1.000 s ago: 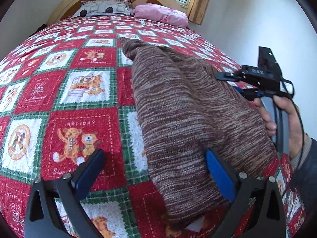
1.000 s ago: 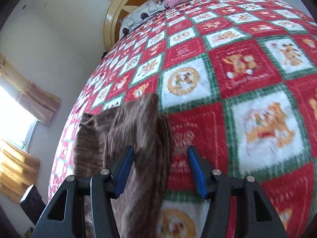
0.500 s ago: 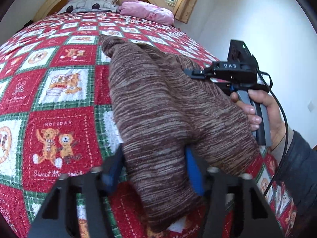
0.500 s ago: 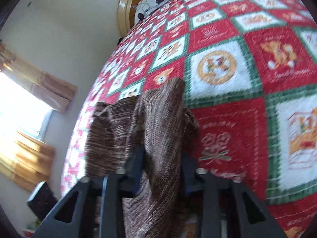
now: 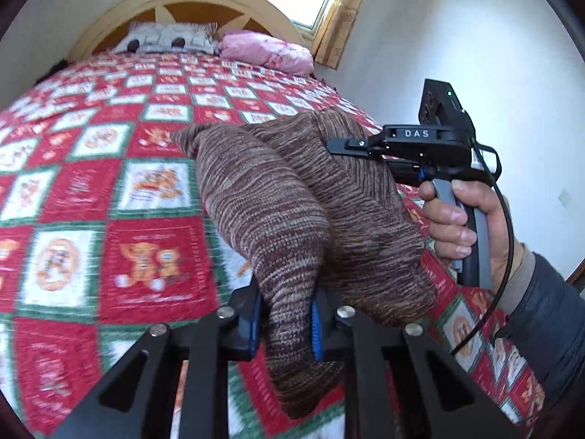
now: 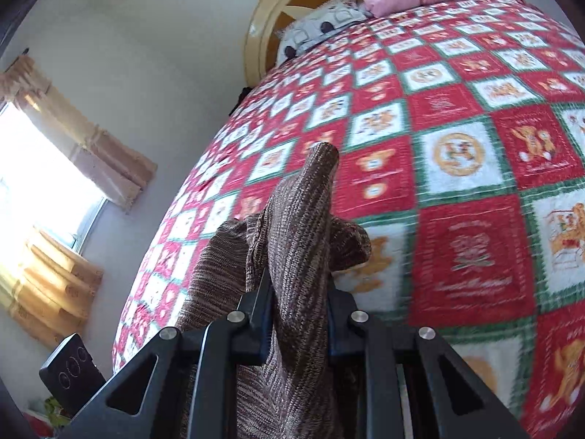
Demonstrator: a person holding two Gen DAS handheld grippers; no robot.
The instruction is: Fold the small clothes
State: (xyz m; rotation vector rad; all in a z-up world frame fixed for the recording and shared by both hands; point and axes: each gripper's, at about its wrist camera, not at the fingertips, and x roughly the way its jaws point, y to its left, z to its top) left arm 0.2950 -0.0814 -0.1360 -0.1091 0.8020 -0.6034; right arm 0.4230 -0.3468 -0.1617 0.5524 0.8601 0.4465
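Note:
A brown striped knit garment is held up off the bed between both grippers. My left gripper is shut on its near corner, cloth bunched between the blue pads. My right gripper is shut on another edge of the garment, which rises in a ridge ahead of the fingers. In the left wrist view the right gripper's black body and the hand holding it show at the garment's right side. The garment's far end droops toward the quilt.
The bed is covered by a red, green and white patchwork quilt with teddy bear squares. A grey pillow and a pink pillow lie by the wooden headboard. Curtained windows and white walls surround the bed.
Both grippers went from open to shut on the garment's edges. They have lifted it off the quilt, so the cloth now hangs between them.

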